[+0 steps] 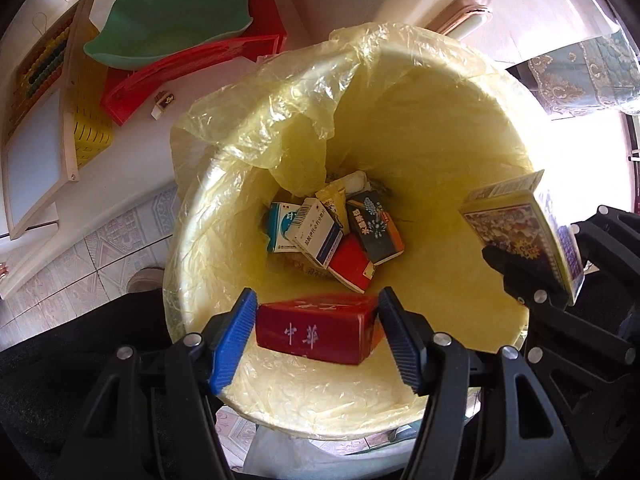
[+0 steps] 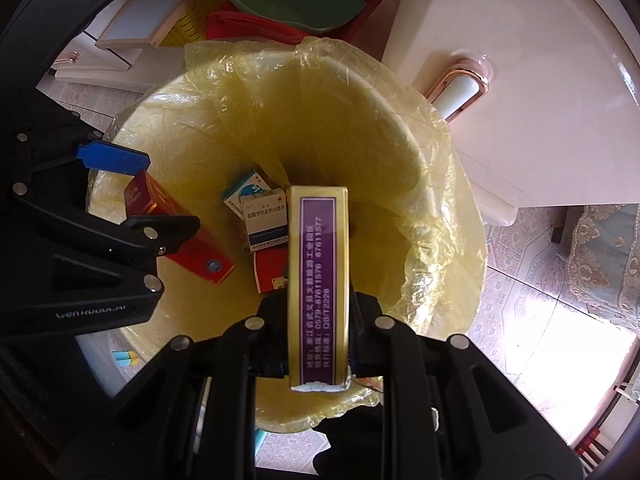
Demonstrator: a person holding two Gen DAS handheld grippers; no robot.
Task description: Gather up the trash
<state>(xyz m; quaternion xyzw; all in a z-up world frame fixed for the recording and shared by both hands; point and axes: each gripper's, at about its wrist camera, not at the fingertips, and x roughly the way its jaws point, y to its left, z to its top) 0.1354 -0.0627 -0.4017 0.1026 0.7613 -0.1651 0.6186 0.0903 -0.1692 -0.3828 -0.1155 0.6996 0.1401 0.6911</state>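
A bin lined with a yellow bag (image 1: 420, 128) stands below both grippers and also shows in the right wrist view (image 2: 400, 152). Several small cartons (image 1: 332, 236) lie at its bottom. My left gripper (image 1: 316, 332) is over the bin's near rim; its blue pads (image 1: 236, 332) flank a red cigarette box (image 1: 316, 330), which looks blurred and slightly loose between them. In the right wrist view that red box (image 2: 176, 224) hangs under the blue pad (image 2: 112, 158). My right gripper (image 2: 318, 320) is shut on a yellow and purple box (image 2: 319, 280) over the bin; the box also shows in the left wrist view (image 1: 524, 232).
A red plastic basket (image 1: 192, 60) with a green dish (image 1: 168, 28) lies on the floor beyond the bin, beside a yellow basket (image 1: 90, 120) and a framed whiteboard with abacus beads (image 1: 36, 136). White furniture (image 2: 540, 80) stands at the right. A small scrap (image 1: 162, 104) lies on the floor.
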